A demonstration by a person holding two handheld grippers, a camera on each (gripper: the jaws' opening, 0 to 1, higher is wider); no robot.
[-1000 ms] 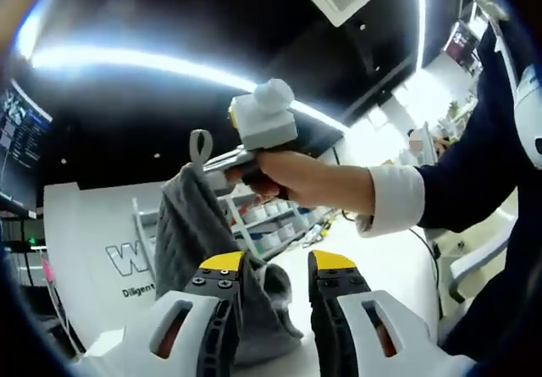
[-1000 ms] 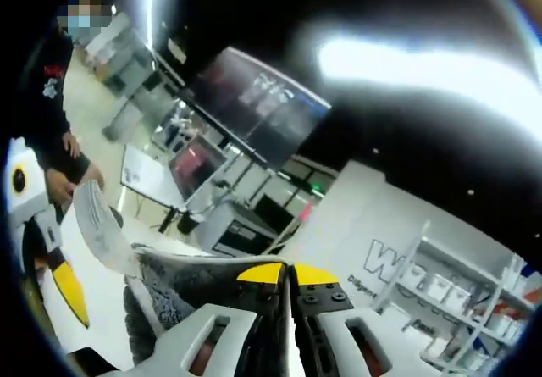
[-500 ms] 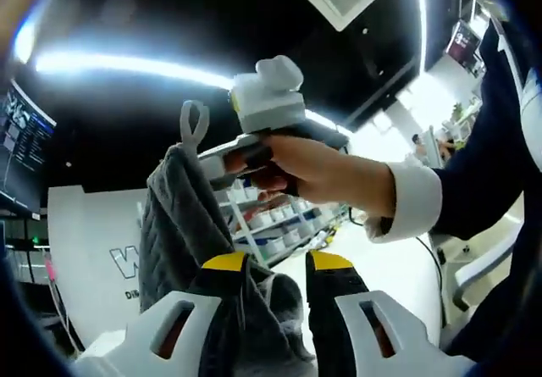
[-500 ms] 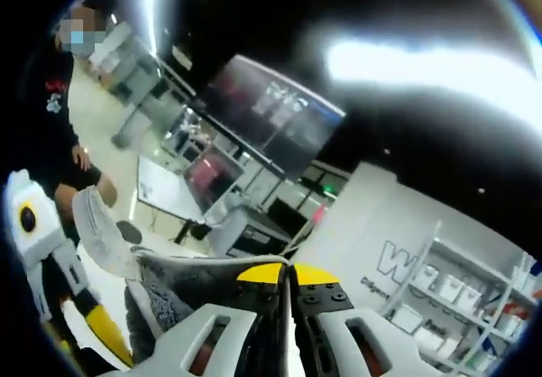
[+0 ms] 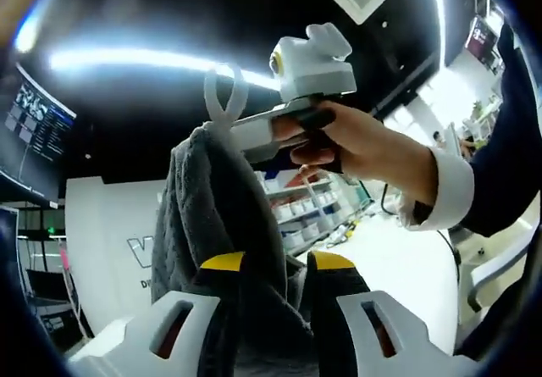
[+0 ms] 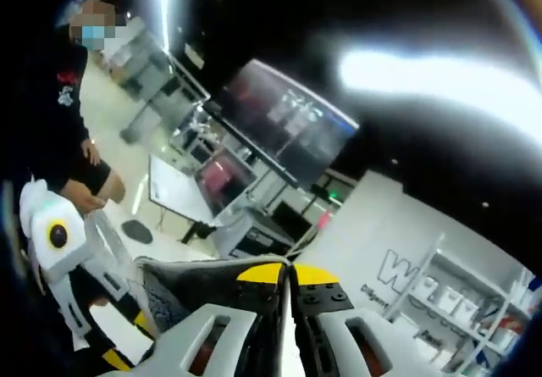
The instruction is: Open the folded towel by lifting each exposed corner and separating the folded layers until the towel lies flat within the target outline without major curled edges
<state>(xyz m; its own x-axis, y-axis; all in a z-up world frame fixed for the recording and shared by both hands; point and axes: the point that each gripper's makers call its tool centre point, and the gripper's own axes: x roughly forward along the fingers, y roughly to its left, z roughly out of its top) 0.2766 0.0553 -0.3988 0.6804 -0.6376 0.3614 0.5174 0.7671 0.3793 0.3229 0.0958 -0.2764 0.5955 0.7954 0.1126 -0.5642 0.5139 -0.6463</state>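
A grey quilted towel (image 5: 216,224) hangs in the air from its top corner, which has a white loop (image 5: 222,97). In the left gripper view, a hand (image 5: 364,144) holds my right gripper (image 5: 222,140), which is shut on that corner. The cloth drops down into the gap of my left gripper (image 5: 278,263), whose yellow-tipped jaws stand apart around it. In the right gripper view, my right gripper (image 6: 286,268) has its jaws pressed together on the towel's edge (image 6: 190,275). The white body of the left gripper (image 6: 52,241) is at the lower left.
A white tabletop (image 5: 406,263) lies below at the right. Shelves with bins (image 5: 309,216) and a lettered white wall (image 5: 135,254) stand behind. A wall screen (image 6: 284,131) and desks are further off. A person in dark clothes (image 6: 59,131) stands at the left.
The right gripper has lifted the towel's corner higher. More of the hanging cloth now lies between the left gripper's jaws. Both jaw gaps look unchanged.
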